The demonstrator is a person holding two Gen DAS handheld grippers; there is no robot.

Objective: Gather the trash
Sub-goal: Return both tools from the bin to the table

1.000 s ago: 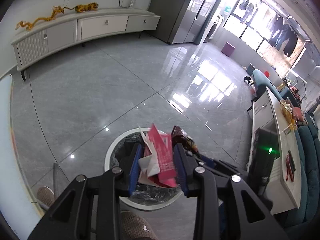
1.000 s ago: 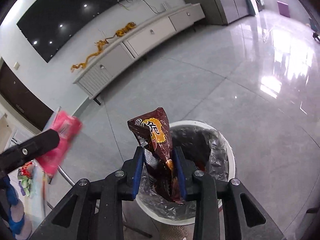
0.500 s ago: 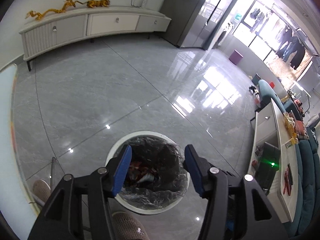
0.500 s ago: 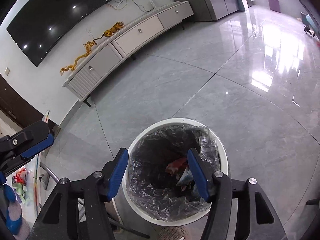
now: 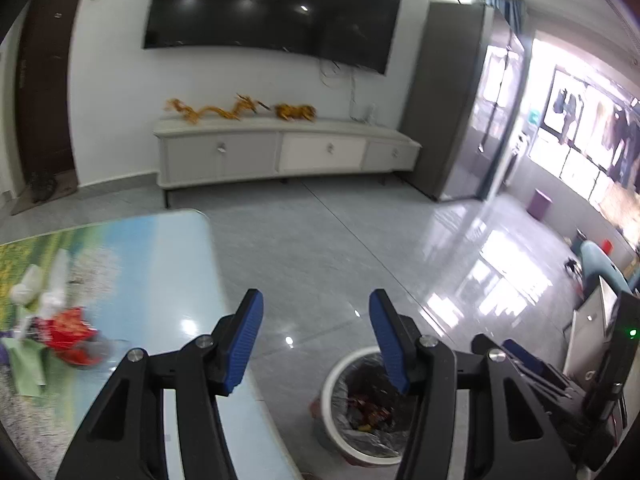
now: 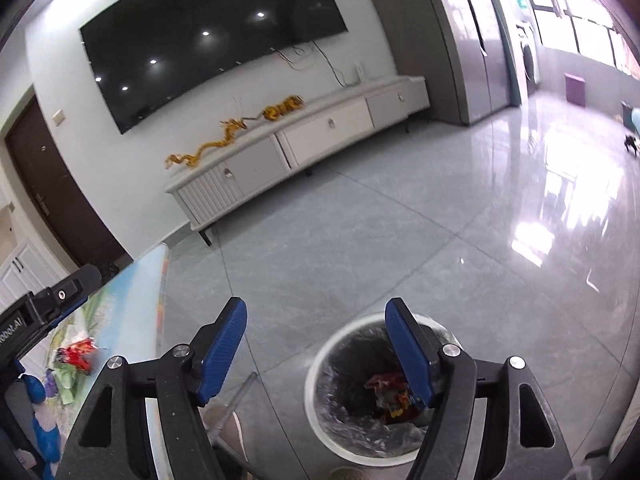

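Red wrappers (image 6: pixel 394 396) now lie in the lined bin (image 6: pixel 320 364), dropped from both claws | left claw (image 5: pixel 316 342) apart, empty; right claw (image 6: pixel 316 350) has just been opening, empty | more trash (image 5: pixel 70 334) waits on tabletop (image 5: pixel 160 264) | tabletop edge beside bin; open floor beyond.

Two matte black, open-framed left gripper (image 5: pixel 316 340) and right gripper (image 6: pixel 316 346) are seen, each fitted with ribbed blue finger pads (image 5: pixel 244 344) and pinned by round silver screws (image 6: pixel 451 349), white lettering being printed on the left one's side.
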